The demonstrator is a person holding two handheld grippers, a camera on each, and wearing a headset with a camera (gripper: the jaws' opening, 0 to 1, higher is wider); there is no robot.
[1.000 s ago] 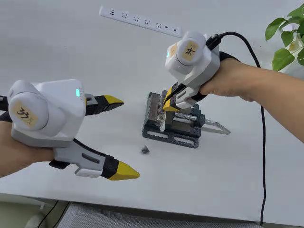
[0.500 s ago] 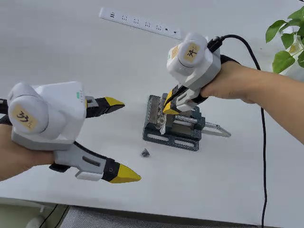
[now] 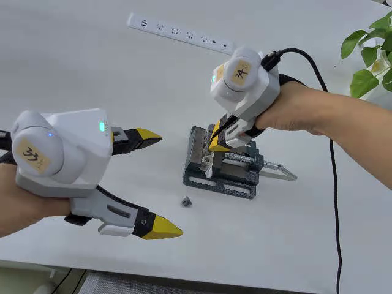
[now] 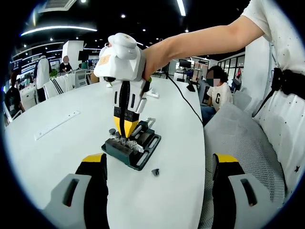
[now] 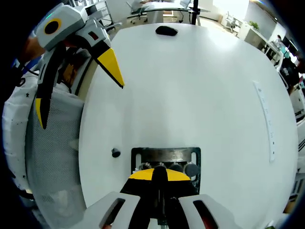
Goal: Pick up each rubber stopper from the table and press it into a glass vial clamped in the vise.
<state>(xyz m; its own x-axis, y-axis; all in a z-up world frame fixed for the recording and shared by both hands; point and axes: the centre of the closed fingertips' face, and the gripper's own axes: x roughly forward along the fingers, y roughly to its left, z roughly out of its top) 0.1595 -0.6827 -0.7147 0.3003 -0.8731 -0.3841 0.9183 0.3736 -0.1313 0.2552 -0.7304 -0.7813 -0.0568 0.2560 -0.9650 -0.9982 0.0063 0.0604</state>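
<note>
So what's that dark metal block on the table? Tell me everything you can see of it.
It's a small vise of dark grey metal, flat on the white table on a slotted base. A silvery screw handle sticks out one end. Its jaws clamp a row of glass vials. The right gripper, shut, points down just over them. A loose stopper lies nearby, apart from it.

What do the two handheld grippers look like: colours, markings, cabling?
Both have white moulded housings and black fingers with yellow wedge tips. The left gripper carries a round yellow sticker handwritten "33" and a green light. The right gripper carries a yellow handwritten sticker and a black cable from its rear. Forearms are bare.
</note>
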